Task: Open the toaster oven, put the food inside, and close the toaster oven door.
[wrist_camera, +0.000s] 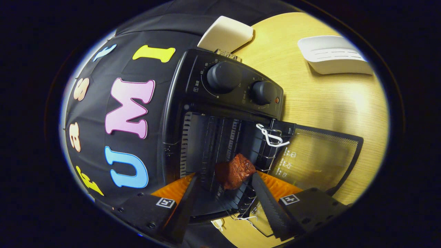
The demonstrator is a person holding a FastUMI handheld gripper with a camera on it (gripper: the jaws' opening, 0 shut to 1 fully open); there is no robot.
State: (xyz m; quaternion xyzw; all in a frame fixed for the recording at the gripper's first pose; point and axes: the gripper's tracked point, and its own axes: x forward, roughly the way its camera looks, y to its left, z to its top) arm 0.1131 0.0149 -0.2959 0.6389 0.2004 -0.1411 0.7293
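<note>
Food (235,171), a reddish-brown chunk, is sitting between the tips of the tongs (225,176), which are spread wide, not pressing it. Just beyond, the toaster oven (220,113) is standing open, door (318,158) swung down onto the counter (330,100). Placing step seemingly finishing; next: withdrawing, then shutting the door.

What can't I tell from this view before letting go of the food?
- Gripper: fingers spread beside the reddish-brown chunk of food; contact unclear, fisheye angle.
- Black toaster oven: back of cavity dark.
- Wire rack: whether it bears the food, hidden beneath the chunk.
- Dial markings: too small.
</note>
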